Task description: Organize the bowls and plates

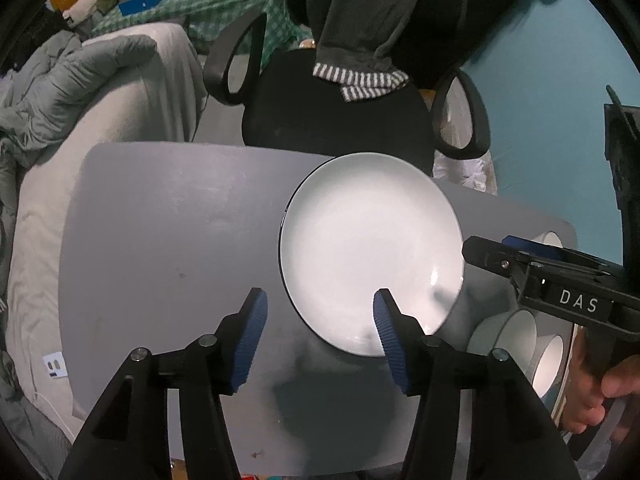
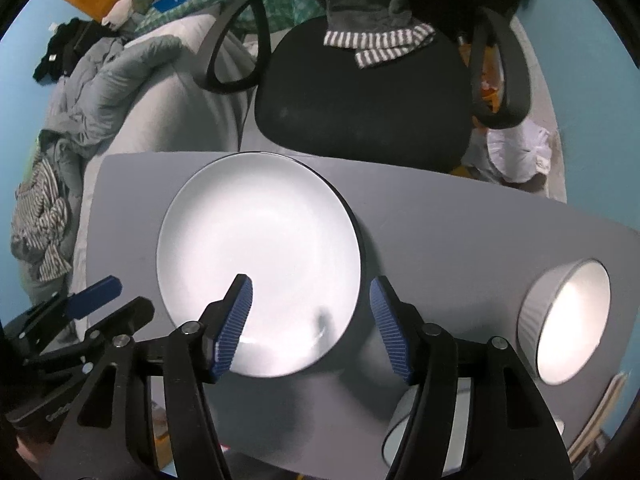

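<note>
Here both the left gripper (image 1: pixel 320 336) and right gripper (image 2: pixel 310 326) gape over the bare white plate (image 2: pixel 260 256).

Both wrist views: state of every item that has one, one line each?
plate: flat on the table, empty, ungripped
ribbed bowl: on the table, tipped on its side, empty
left hand-held gripper: open, holding nothing
right hand-held gripper: open, over the plate's near edge
</note>
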A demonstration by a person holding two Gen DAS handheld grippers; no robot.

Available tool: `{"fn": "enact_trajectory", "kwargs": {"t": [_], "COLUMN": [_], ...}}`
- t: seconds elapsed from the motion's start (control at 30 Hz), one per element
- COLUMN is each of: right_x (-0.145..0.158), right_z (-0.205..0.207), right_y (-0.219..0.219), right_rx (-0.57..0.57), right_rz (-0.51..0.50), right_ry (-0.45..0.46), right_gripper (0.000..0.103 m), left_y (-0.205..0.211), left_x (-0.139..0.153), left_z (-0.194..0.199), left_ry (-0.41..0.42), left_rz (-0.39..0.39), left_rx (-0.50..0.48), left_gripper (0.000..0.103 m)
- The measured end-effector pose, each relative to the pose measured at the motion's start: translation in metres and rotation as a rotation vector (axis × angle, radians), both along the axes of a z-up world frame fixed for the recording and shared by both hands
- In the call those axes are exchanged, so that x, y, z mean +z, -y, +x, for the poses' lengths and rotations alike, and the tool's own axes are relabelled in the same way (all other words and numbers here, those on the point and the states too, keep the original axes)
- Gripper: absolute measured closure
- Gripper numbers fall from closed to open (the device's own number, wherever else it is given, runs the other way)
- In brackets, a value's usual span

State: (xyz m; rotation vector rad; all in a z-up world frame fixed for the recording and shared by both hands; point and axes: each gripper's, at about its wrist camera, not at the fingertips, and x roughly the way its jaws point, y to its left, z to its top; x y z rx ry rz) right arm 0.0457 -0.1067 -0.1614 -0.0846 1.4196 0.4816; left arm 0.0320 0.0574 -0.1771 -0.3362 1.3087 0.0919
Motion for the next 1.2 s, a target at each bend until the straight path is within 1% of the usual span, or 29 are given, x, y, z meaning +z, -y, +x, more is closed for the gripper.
{"fn": "enact_trajectory", "kwargs": {"t": [0.03,0.2,0.33,0.5,0.63,0.83,1.2], "right_x": [0.004,0.021,0.033,0.044,0.05,0.057,0.063], "right_z": [-0.003,-0.02,-0.034,-0.051,-0.066,-0.092,-0.135], "right_y": [0.003,0.017,0.028,0.048,0.067,0.095,0.154], "right_rx": [-0.008,-0.041,-0.06,-0.079,-0.118,-0.196,-0.386], "right_rz": [0.002,-0.008,-0.024,-0.048,-0.048,-0.045,-0.038], "right_ry": [0.008,0.048,0.082,0.104,0.113,0.109,0.08], "right_gripper": [0.033,0.032,0.032,0.031,0.031,0.031,0.031], "left_y": [0.001,0.007,0.015,0.02,0.027,0.039,0.071], "left_x": [0.004,0.022,0.033,0.047,0.055,0.057,0.051], "left_z": [-0.004,-0.022,-0.037,-0.053,-0.064,-0.077,-0.092], "left_ry": [0.008,0.042,0.069,0.099,0.115,0.11,0.067], "left_rz": [0.001,-0.008,-0.007,-0.058,-0.056,-0.043,-0.066], "left_rx": [-0.002,-0.014,-0.039,-0.05,-0.071,-0.131,-0.277], "left_gripper": [0.045,0.044,0.042,0.042,0.041,0.041,0.041]}}
